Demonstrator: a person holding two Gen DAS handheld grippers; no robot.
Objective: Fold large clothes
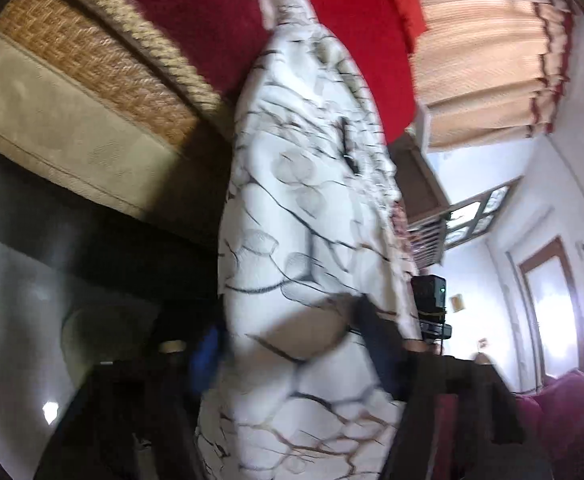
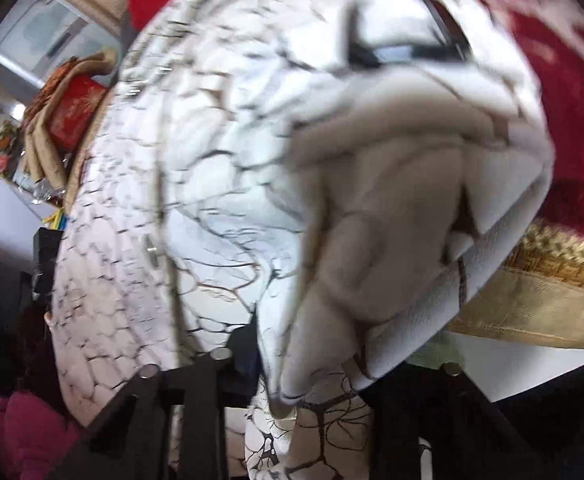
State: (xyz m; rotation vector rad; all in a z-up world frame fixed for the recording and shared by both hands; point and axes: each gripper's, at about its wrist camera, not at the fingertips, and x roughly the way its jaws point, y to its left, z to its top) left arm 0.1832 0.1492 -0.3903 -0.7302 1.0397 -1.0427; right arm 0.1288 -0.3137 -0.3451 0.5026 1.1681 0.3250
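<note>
Both claws (image 1: pixel 292 364) (image 2: pixel 304 380) on white patterned garment (image 1: pixel 312 208) (image 2: pixel 220 168)

A home bedroom: bed mattress (image 1: pixel 52 128), red blanket (image 1: pixel 332 20), curtains (image 1: pixel 484 60).

Left claw (image 1: pixel 292 360) tilted sideways, fingers pinched on white patterned garment (image 1: pixel 304 200). Right claw (image 2: pixel 292 380) likewise clamped on bunched cloth; both views motion-blurred, fingertips largely buried.
</note>
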